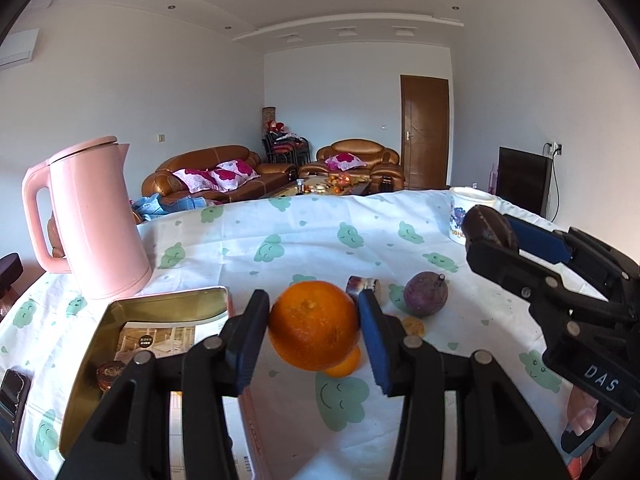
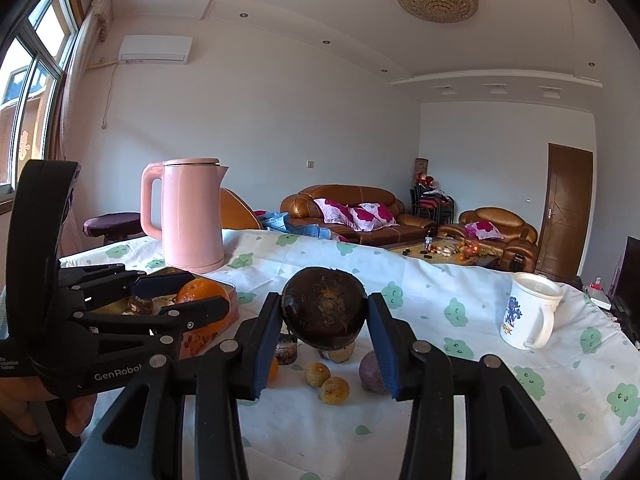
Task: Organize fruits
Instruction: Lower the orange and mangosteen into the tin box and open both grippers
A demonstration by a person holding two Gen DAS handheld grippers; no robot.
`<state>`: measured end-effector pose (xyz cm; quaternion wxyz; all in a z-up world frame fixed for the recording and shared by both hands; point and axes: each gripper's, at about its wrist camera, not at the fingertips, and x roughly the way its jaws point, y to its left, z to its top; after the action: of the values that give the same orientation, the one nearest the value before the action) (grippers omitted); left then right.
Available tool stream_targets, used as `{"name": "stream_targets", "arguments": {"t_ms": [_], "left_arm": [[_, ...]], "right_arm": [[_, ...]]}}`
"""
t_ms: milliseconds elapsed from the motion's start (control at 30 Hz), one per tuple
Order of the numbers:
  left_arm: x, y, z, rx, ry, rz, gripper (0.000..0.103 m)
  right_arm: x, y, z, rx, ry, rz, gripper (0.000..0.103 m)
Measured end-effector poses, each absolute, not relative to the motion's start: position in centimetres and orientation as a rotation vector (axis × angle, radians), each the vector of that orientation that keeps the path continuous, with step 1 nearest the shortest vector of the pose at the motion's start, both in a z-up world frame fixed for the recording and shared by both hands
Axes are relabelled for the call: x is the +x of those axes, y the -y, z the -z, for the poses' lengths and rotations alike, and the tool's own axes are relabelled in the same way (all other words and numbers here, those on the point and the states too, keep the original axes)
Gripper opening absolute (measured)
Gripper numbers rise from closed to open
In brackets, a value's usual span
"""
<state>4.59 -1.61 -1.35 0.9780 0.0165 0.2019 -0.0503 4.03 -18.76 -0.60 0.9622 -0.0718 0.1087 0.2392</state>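
Mid-carry, left gripper (image 1: 314,330) clamps an orange (image 1: 314,324) above the tablecloth, right gripper (image 2: 324,322) clamps a dark brown fruit (image 2: 324,308); next, lower both into the gold tin (image 1: 160,308), then release
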Motion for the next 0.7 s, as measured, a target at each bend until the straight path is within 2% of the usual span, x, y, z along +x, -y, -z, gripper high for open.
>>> {"name": "stream_targets", "arguments": {"t_ms": [700], "left_arm": [[3.9,-4.4,1.4,-0.039,-0.428,-0.001,0.047]], "right_arm": [[4.7,12.0,-0.1,-0.203,-0.249,-0.637,0.045]]}}
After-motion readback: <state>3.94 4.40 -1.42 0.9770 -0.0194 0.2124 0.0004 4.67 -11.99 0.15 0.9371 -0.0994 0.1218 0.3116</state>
